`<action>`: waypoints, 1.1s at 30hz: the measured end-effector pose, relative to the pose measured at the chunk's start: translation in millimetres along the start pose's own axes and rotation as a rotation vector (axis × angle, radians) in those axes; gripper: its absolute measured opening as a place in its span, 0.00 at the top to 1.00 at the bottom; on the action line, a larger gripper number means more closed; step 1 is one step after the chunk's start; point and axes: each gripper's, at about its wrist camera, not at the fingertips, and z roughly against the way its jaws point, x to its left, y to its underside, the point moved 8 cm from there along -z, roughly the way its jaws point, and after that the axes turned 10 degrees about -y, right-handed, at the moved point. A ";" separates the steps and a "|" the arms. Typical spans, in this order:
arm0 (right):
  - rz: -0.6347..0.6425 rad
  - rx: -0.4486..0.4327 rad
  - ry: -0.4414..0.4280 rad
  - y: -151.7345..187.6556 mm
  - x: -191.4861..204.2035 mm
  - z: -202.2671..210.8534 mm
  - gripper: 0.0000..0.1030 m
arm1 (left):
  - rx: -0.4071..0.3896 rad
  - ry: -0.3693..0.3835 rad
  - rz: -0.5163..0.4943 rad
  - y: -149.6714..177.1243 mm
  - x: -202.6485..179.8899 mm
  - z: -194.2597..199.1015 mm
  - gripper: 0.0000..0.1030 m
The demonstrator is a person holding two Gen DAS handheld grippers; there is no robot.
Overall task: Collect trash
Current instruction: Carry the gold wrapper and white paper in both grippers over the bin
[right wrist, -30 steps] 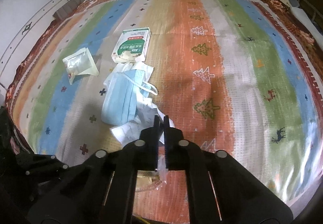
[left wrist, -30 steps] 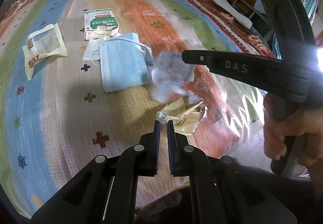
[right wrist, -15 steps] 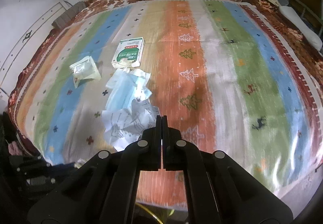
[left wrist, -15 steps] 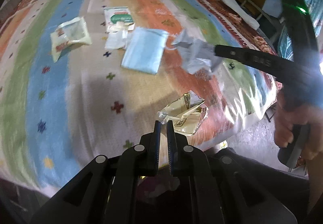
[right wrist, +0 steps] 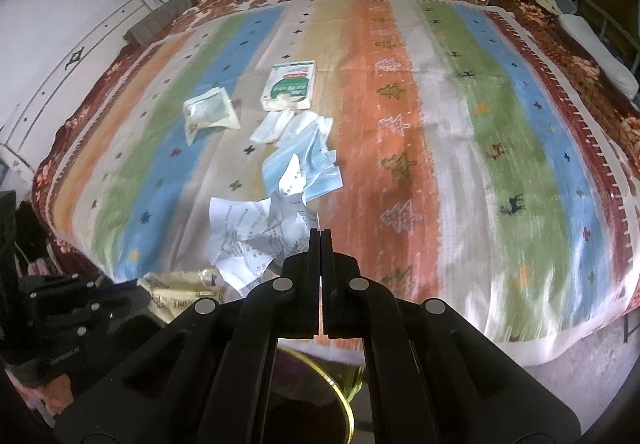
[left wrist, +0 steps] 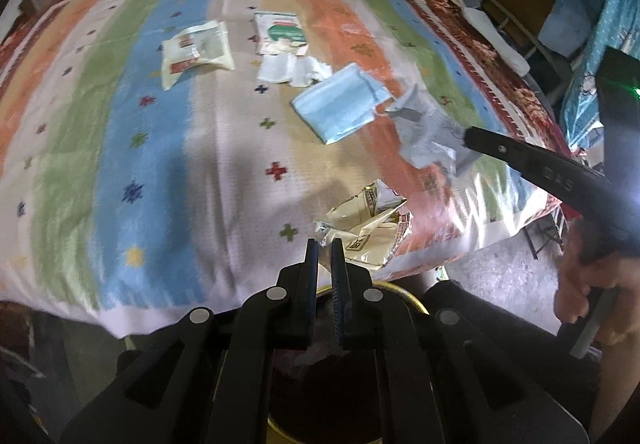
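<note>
Two grippers, each pinching a piece of trash above the near edge of a striped blanket.

The striped blanket spreads over a bed with bands of blue, green, orange and white. Below its near edge shows the gold rim of a round bin. A light-blue face mask lies flat on the blanket, with a green-and-white packet and a cream pouch well apart beyond it. The right gripper, jaws fully together, clamps a crumpled white receipt, printed and creased, hanging in front of the mask. The left gripper, jaws nearly together, pinches the corner of a crinkled cream foil wrapper held over the blanket's edge.
</note>
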 end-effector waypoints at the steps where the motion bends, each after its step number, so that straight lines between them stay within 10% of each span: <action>1: 0.003 0.004 0.000 2.9 1.8 1.3 1.00 | 0.001 -0.003 0.006 0.6 1.9 1.4 0.94; 33: 0.082 0.108 0.010 119.3 44.1 37.9 1.00 | -0.024 0.036 0.088 39.7 5.7 40.2 0.94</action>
